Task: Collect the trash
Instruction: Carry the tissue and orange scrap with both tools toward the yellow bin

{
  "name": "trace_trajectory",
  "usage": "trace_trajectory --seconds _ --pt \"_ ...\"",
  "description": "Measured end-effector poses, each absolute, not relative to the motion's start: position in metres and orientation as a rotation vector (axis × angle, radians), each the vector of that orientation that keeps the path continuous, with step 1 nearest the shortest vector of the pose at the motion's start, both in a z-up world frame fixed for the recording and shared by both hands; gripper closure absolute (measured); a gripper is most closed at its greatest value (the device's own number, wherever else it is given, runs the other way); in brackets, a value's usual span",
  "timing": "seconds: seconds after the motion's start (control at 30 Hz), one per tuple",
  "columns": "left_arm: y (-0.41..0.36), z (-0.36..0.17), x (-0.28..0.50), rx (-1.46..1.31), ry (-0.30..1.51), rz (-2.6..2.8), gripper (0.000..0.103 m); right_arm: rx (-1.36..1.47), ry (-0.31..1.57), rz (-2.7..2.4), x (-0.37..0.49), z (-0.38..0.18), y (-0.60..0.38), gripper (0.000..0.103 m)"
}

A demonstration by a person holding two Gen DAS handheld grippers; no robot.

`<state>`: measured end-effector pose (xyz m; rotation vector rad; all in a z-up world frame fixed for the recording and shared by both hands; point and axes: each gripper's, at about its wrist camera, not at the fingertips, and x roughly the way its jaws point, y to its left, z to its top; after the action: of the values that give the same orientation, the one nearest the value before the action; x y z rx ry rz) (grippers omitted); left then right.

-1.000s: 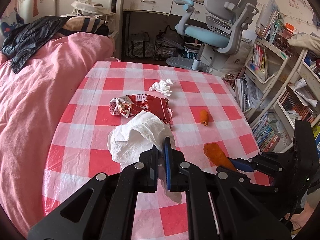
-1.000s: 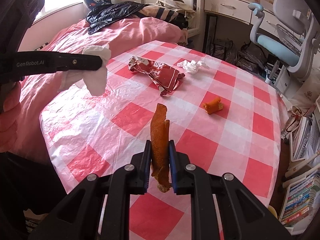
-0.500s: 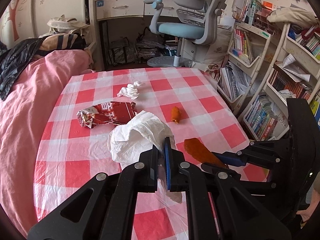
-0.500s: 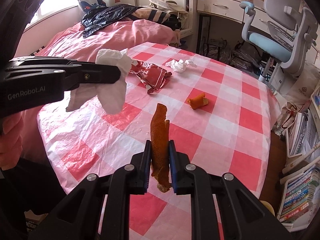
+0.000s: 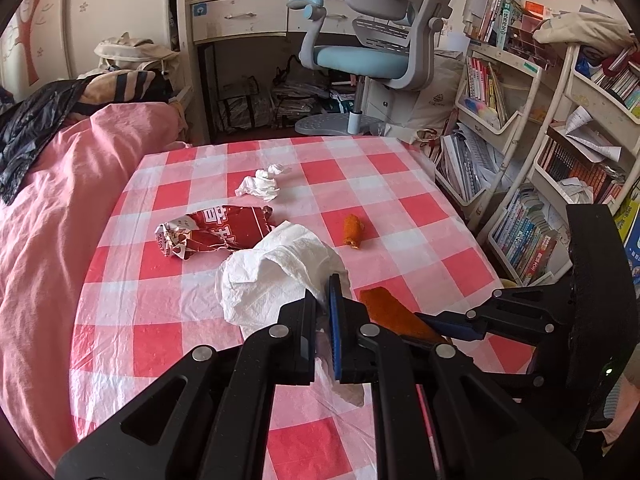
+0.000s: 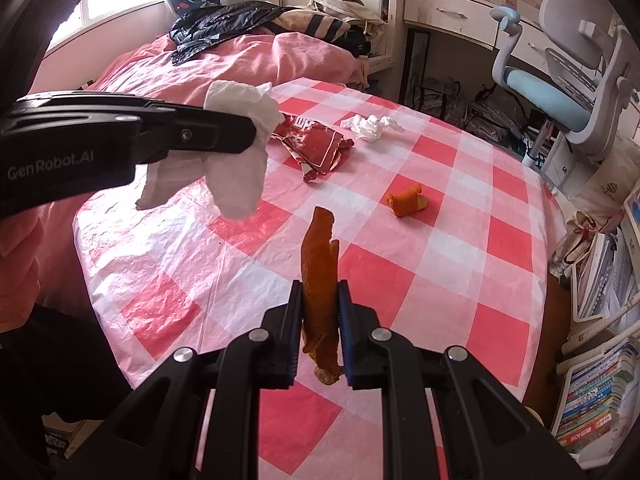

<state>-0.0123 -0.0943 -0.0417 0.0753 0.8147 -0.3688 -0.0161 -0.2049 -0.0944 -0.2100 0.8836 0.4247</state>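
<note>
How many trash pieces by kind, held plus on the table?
White tissue: 2, one in the left gripper as held tissue, one crumpled tissue on the table
Orange peel: 2, held peel in the right gripper, small peel lying loose
Red wrapper: 1
Total: 5

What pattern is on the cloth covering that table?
Red, pink and white checks on the tablecloth. It shows best in the right wrist view.

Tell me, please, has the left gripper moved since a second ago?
Yes. In the right wrist view the left gripper with its tissue has moved rightward, now overlapping the red wrapper.
</note>
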Motion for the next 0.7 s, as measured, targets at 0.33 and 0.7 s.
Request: trace_trajectory --seconds 0.33,0.7 --pt "-0.115 -0.043 -0.01 0.077 0.822 -0.392 0.097 -0.224 0.878 0.403 -0.02 -0.09 -0.213 0.085" --pt "-0.202 -0.038 -0.018 0.098 0.811 -0.547 0.097 -0.251 0.864 0.253 -0.051 -0.056 -0.298 0.085"
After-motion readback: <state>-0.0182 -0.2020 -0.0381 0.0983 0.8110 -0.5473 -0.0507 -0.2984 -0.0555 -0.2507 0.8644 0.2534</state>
